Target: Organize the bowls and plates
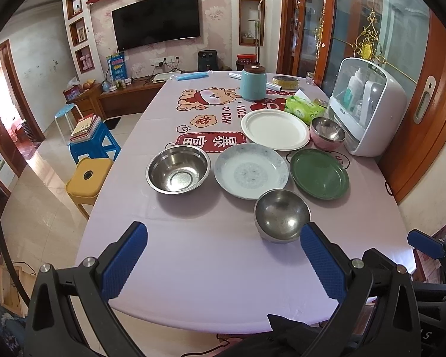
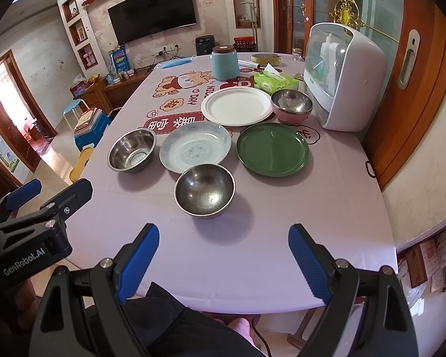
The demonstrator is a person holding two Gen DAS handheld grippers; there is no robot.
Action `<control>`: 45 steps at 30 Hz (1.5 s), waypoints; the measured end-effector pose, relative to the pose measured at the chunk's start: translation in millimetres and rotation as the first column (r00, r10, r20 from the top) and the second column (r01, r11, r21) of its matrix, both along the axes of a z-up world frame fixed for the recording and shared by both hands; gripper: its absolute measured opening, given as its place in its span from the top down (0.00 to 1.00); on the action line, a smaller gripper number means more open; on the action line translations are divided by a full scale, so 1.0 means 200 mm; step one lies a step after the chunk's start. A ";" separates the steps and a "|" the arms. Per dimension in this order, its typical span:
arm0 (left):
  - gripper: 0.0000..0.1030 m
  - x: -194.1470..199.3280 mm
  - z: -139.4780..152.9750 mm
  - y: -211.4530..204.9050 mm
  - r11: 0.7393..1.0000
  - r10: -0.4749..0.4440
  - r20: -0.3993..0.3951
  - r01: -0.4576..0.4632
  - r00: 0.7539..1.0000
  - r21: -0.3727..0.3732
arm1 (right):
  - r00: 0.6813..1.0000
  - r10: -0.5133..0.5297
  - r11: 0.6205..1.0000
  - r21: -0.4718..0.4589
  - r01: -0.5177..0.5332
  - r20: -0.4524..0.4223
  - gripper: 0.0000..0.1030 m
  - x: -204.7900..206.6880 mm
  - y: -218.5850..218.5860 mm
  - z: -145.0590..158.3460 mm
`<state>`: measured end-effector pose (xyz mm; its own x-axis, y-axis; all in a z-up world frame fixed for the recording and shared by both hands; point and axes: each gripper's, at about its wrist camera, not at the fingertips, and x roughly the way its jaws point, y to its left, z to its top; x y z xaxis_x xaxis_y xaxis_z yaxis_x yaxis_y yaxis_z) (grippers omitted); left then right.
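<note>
Both tongs hang over the near edge of the table (image 1: 193, 267), the left gripper (image 1: 223, 255) and right gripper (image 2: 223, 255) spread wide with nothing between their blue pads. Ahead sits a small steel bowl (image 2: 204, 189), touching the patterned plate (image 2: 195, 149) behind it. A wide steel bowl (image 2: 132, 149) lies to its left, a green plate (image 2: 272, 148) right, and farther back a white plate (image 2: 236, 105) beside a pink bowl (image 2: 291, 105).

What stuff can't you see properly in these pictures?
- Pink bowl: left wrist view, a steel bowl nested inside hides its inside.
- White cabinet: right wrist view, the cloudy door blurs the bottles inside.
- Table near edge: right wrist view, the right claw covers part.
</note>
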<state>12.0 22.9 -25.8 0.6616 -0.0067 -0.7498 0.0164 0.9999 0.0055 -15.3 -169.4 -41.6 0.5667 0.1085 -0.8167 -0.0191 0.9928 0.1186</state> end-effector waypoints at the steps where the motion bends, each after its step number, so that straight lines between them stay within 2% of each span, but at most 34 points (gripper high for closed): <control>1: 0.01 0.00 0.00 0.00 1.000 -0.003 -0.001 0.003 1.000 -0.001 | 1.000 -0.002 1.000 0.000 0.002 0.000 0.13 0.00 0.00 0.00; 7: 0.01 0.04 -0.01 0.02 0.999 -0.048 -0.016 0.048 0.999 -0.004 | 0.999 -0.038 0.999 0.013 0.038 -0.012 0.13 0.01 0.04 -0.02; 14: 0.01 0.10 -0.04 0.06 0.994 -0.110 -0.074 0.109 0.991 -0.018 | 0.993 -0.103 0.993 0.051 0.106 -0.053 0.13 -0.01 0.06 -0.06; 22: 0.01 0.21 -0.09 0.04 0.992 -0.128 -0.147 0.126 0.981 -0.021 | 0.986 -0.151 0.982 0.104 0.158 -0.078 0.13 0.04 -0.02 -0.07; 33: 0.01 0.48 -0.06 0.00 0.993 -0.116 -0.177 0.116 0.977 -0.012 | 0.993 -0.117 0.984 0.139 0.113 0.019 0.13 0.35 -0.14 0.00; 39: 0.01 0.71 -0.04 -0.05 0.994 -0.103 -0.160 0.109 0.982 0.028 | 0.992 -0.071 0.991 0.121 0.058 0.107 0.13 0.57 -0.20 0.02; 45: 0.01 0.98 -0.01 -0.10 0.994 -0.095 -0.160 0.101 0.983 0.030 | 0.985 -0.050 0.993 0.114 0.032 0.164 0.13 0.78 -0.28 0.01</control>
